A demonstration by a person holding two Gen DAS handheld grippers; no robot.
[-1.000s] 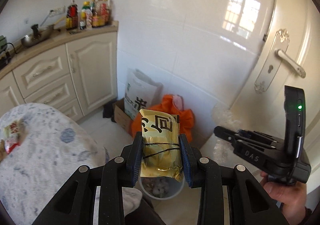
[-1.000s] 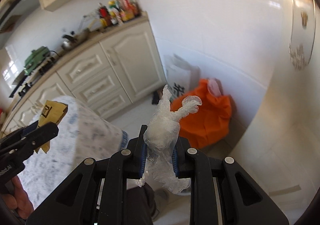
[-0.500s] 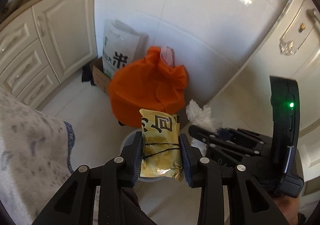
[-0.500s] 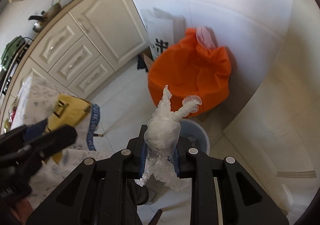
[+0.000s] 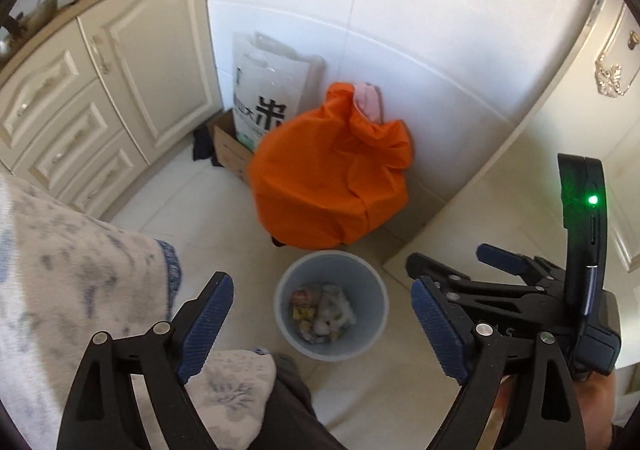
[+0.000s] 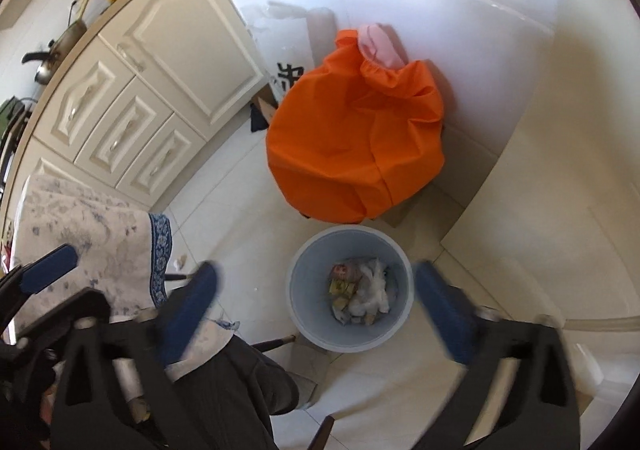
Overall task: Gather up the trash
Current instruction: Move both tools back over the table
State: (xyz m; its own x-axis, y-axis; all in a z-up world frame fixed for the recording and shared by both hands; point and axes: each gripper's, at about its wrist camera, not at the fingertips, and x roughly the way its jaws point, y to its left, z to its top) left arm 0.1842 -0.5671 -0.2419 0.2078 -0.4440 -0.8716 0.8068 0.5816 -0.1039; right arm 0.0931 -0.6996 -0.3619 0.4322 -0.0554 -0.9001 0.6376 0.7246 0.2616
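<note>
Two hand-held grippers hang over a pale blue waste bin (image 5: 331,306) on a kitchen floor, their jaws springing apart with nothing between them. A moment ago the left gripper (image 5: 320,324) was clamped on a gold snack wrapper and the right gripper (image 6: 316,314) on a wad of clear plastic film; both pieces are now gone from the blue pads. Seen from the right wrist camera, a crumpled white-clear mass (image 6: 372,292) lies on top of the rubbish in the bin, beside yellow scraps (image 6: 340,288) that may include the wrapper, though the heap is too jumbled to say for certain. Both hands have also come down from above the table edge to sit directly over the bin mouth.

The left gripper's fingers stand wide, close to their fullest spread; the right gripper's fingers, blurred with motion, are at their widest. In the left wrist view the right gripper (image 5: 448,280) shows to one side of the bin, a hand (image 5: 596,390) partly visible beneath it.

An orange sack (image 5: 332,178) slumps against the tiled wall just behind the bin, with a printed white bag (image 5: 268,94) and a cardboard box (image 5: 228,146) next to the cream cabinets (image 5: 104,90). A patterned tablecloth (image 5: 72,250) fills the near left.

Judging from the empty jaws, this pair of items is delivered; any litter left on the table would be next.
</note>
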